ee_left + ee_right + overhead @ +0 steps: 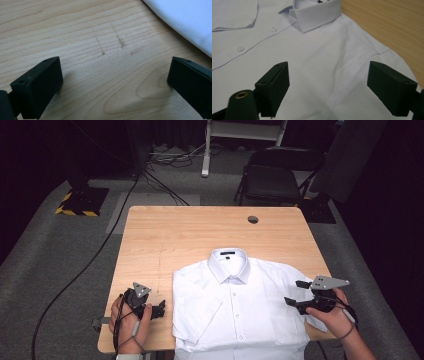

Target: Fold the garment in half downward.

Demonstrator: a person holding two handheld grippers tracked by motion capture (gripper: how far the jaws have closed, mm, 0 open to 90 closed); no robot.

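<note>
White cotton shirt (pixel 240 305) lies flat, buttoned, at the table's (pixel 165 230) near edge: light, limp, best pinched at the shoulder seam (it will sag). Right gripper (pixel 328 85) hangs above it, left gripper (pixel 115 82) beside it, both released.

Brightly and evenly lit from above across the wooden table (pixel 165 235), with the far room dropping to near black. Mild glare on the white shirt (pixel 240 305), folds faint but readable. Soft, short shadows beneath the left gripper (pixel 115 82) on the wood grain and beneath the right gripper (pixel 328 82) on the cloth. High view slightly soft and grainy. Near jaws blurred in both gripper views; surfaces farther off sharper.
</note>
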